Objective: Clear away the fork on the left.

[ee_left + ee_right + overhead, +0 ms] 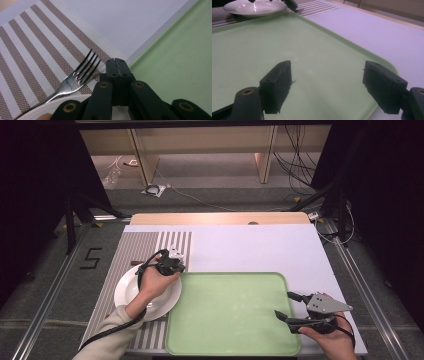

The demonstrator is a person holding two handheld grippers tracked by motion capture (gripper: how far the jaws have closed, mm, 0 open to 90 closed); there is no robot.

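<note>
A white plate [131, 292] sits on a brown-and-white striped placemat [135, 247] at the table's left. A steel fork [75, 80] rests with its handle on the plate rim [45, 110] and its tines over the placemat. My left gripper [174, 260] hovers at the plate's far right edge. In the left gripper view it [117, 61] is shut with the fork just left of the jaws, not between them. My right gripper [283, 303] stands open over the right side of the green tray [230, 315], nothing between its fingers [277, 82].
The bare tray [249, 45] lies next to the plate, its left edge touching the placemat. A white table board [260, 245] stretches behind and to the right of the tray. A wooden strip [220, 218] edges the far side. Cables lie on the floor beyond.
</note>
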